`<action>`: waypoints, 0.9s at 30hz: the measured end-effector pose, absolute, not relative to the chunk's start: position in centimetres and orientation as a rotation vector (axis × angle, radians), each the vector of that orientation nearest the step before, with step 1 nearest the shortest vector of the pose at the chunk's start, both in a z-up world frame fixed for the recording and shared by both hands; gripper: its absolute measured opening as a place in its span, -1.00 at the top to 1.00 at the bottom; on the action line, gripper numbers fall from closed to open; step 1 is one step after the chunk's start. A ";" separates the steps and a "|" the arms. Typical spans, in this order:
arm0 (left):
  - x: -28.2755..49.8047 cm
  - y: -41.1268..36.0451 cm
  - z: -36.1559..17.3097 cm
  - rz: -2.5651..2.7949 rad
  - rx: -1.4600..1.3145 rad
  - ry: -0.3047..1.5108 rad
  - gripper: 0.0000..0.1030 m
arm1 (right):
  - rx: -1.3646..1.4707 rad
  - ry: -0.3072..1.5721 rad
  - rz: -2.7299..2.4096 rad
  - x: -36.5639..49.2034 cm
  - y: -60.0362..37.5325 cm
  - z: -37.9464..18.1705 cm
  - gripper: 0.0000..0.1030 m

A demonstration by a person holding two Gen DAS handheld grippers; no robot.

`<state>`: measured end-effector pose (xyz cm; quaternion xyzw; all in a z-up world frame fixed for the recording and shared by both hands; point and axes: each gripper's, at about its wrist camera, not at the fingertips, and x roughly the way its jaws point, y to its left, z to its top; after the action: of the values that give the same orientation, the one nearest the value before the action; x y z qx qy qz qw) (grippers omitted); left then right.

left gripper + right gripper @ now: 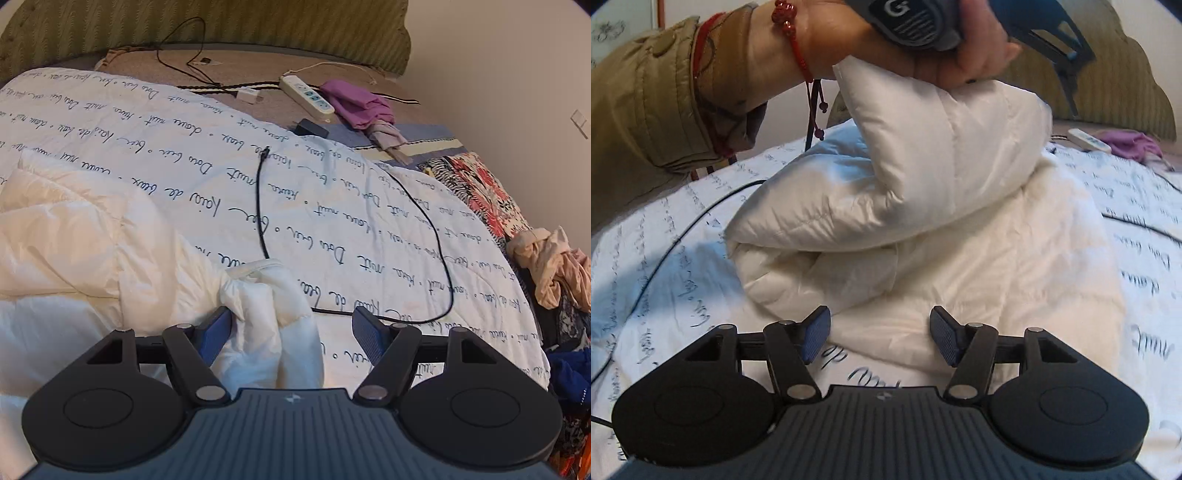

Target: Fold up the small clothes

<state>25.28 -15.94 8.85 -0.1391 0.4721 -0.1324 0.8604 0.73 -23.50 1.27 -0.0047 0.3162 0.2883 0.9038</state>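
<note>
Fold step ending: left gripper (291,328) spread, white quilted garment (923,229) slack between pads; right gripper (879,334) spread, empty; next flatten, regrasp edge.

A: How many white padded garments (923,206) are on the bed?
B: 1, partly folded over itself.

A: Grippers?
B: 2. The left gripper (291,328) has 2 blue pads, and the right gripper (879,334) has 2 as well. So 4 pads in all.

A: Power strips?
B: 1 white power strip (306,93).

A: Chargers or adapters?
B: 1 black adapter (312,128) and 1 white plug (248,96).

A: Cables?
B: 1 black cable (439,258) looping over the printed quilt (166,147); others farther back I cannot count.

A: Purple cloths?
B: 1 purple cloth (356,103).

A: Hands?
B: 1 hand (923,48), with 1 red bracelet (792,33).
</note>
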 end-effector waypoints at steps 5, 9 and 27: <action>25.2 -14.3 11.8 -0.425 -0.436 1.010 -0.39 | 0.050 0.595 0.691 -0.4 -24.3 4.1 -0.26; 24.3 -12.4 16.1 -0.531 -0.487 0.945 -0.39 | 0.080 0.469 0.892 -1.7 -23.7 7.7 -0.27; 14.8 -1.9 9.7 -0.012 0.132 0.570 -0.71 | 0.301 0.457 0.454 6.5 -27.8 7.8 -0.56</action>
<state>14.78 -1.88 9.72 0.0650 0.2810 -0.0059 0.9575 6.49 -27.84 7.82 0.1475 0.2239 0.2223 0.9374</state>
